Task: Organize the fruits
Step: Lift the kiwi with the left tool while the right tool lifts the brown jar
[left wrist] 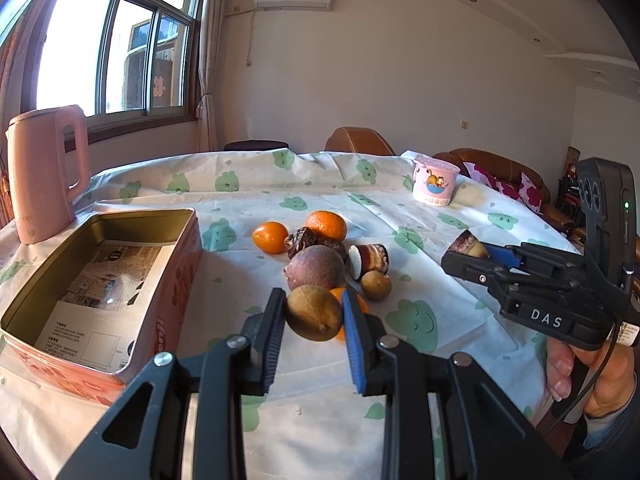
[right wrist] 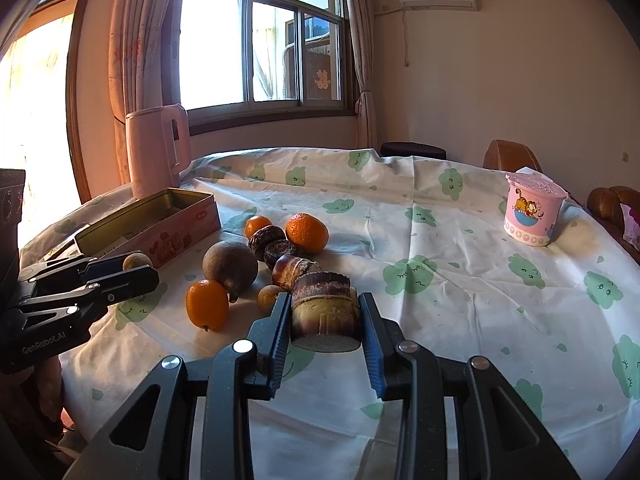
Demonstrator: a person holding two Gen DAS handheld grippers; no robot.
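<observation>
Left gripper [left wrist: 313, 312] pinches a brown longan [left wrist: 314, 313] beside the open tin [left wrist: 176, 276]. Right gripper [right wrist: 325, 314] clamps a sugarcane segment [right wrist: 325, 312] near the fruit pile [right wrist: 256, 264] on the tablecloth [right wrist: 460, 320].

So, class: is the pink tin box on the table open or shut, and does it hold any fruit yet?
Open, with no fruit in it. The tin box has no lid on, and the left wrist view shows only a printed paper sheet on its floor.

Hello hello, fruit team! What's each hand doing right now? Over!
Left gripper shut on brown round fruit. Right gripper shut on sugarcane chunk. Open tin waiting at left, no fruit visible inside. Nothing blocking.
</observation>
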